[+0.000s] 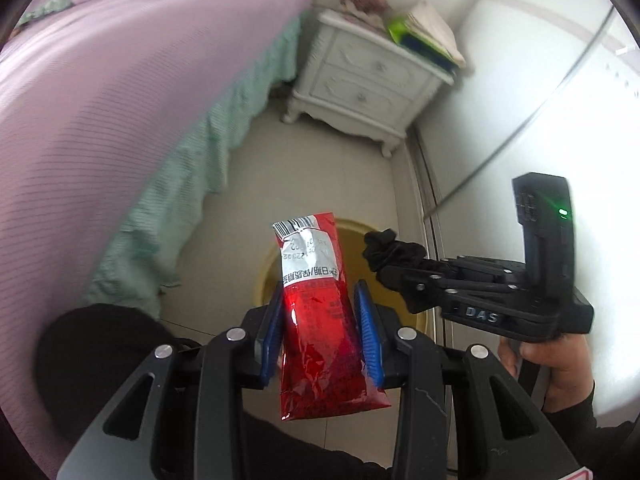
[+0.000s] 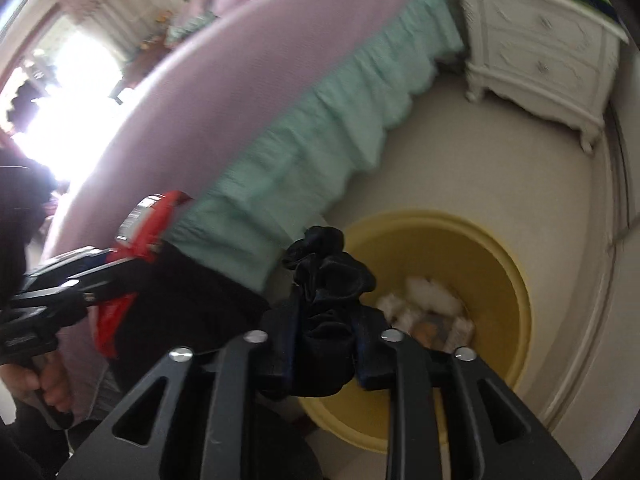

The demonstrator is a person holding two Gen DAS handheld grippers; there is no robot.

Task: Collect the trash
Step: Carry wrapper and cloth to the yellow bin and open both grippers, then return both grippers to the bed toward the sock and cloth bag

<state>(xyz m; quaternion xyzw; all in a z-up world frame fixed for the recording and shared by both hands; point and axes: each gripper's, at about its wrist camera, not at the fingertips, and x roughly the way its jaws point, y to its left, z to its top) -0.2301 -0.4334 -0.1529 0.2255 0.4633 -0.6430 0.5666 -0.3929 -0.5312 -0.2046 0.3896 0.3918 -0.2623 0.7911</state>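
Left gripper (image 1: 320,332) jaws are partly spread, pinching a red packet (image 1: 316,320). Right gripper (image 2: 326,344) has a black scrunchie (image 2: 328,280) between its jaws over the yellow bin (image 2: 500,264), but I can't tell if they're squeezing it. The stuff in the bin is just blur.

Daylight fills the room and both views are bright. In the right wrist view a window (image 2: 60,92) at the upper left is blown out to pure white glare. This view is strongly motion-blurred: the bed (image 2: 224,92) and the nightstand (image 2: 540,52) are smeared. The left wrist view is sharper near its centre, where the red wrapper (image 1: 320,320) shines. Fisheye distortion bends all edges, with dark corners.
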